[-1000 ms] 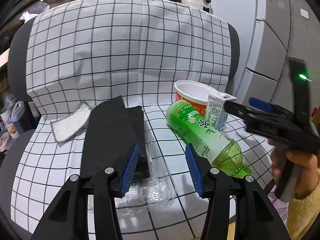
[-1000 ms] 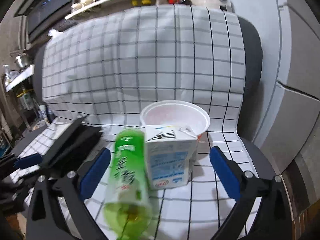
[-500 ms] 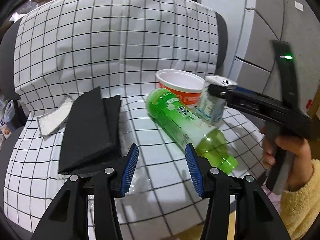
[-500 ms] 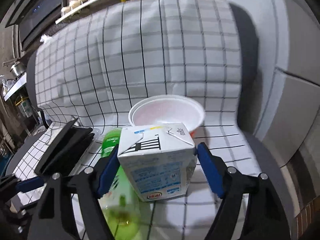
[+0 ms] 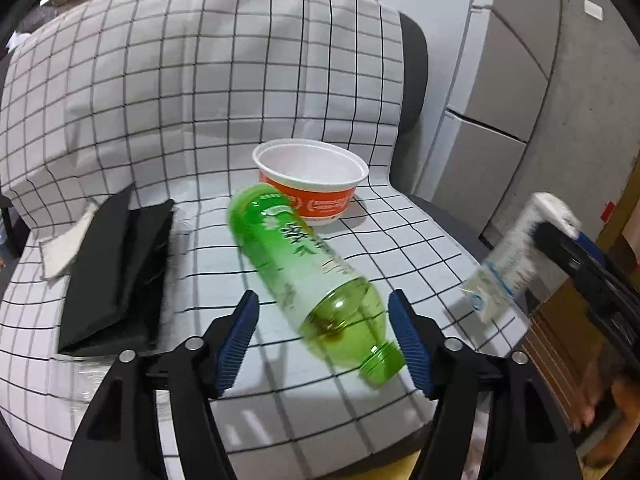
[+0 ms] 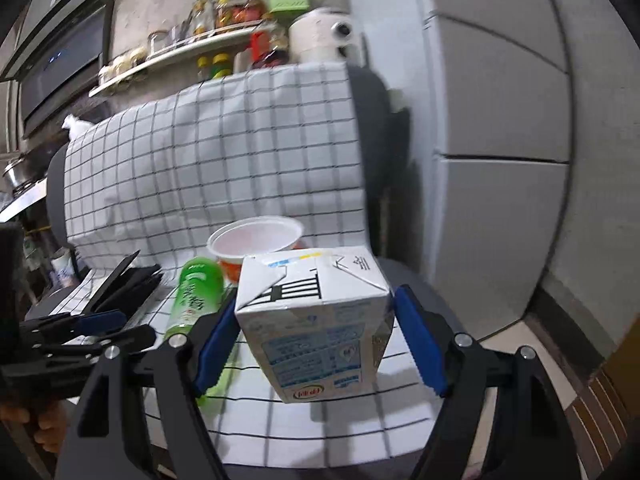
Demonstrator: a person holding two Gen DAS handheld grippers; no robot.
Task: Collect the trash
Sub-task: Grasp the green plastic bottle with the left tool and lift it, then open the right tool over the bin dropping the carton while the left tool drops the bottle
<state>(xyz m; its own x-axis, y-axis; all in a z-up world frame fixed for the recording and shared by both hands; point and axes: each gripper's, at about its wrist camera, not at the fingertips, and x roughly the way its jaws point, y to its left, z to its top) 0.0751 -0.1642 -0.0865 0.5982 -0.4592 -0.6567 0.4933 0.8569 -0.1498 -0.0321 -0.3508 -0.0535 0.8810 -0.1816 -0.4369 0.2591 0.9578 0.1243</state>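
A green plastic bottle (image 5: 304,276) lies on its side on the checked cloth of the seat (image 5: 400,240), its neck end between the blue pads of my left gripper (image 5: 324,340), which is open around it without closing. Behind it stands an orange and white paper bowl (image 5: 310,178). My right gripper (image 6: 316,340) is shut on a white and blue milk carton (image 6: 316,320) and holds it lifted off the seat at the right edge; the carton (image 5: 516,256) also shows in the left wrist view. The bottle (image 6: 196,296) and bowl (image 6: 256,240) lie behind it.
A black folded object (image 5: 116,264) lies at the left of the seat on a clear plastic tray, beside a white rag (image 5: 66,244). The chair back (image 5: 200,80) rises behind. A grey fridge (image 6: 500,140) stands at the right. A shelf of bottles (image 6: 208,40) is beyond.
My right gripper closed on the milk carton and carried it up and to the right, off the seat. My left gripper moved right from the black object to the bottle and opened wider.
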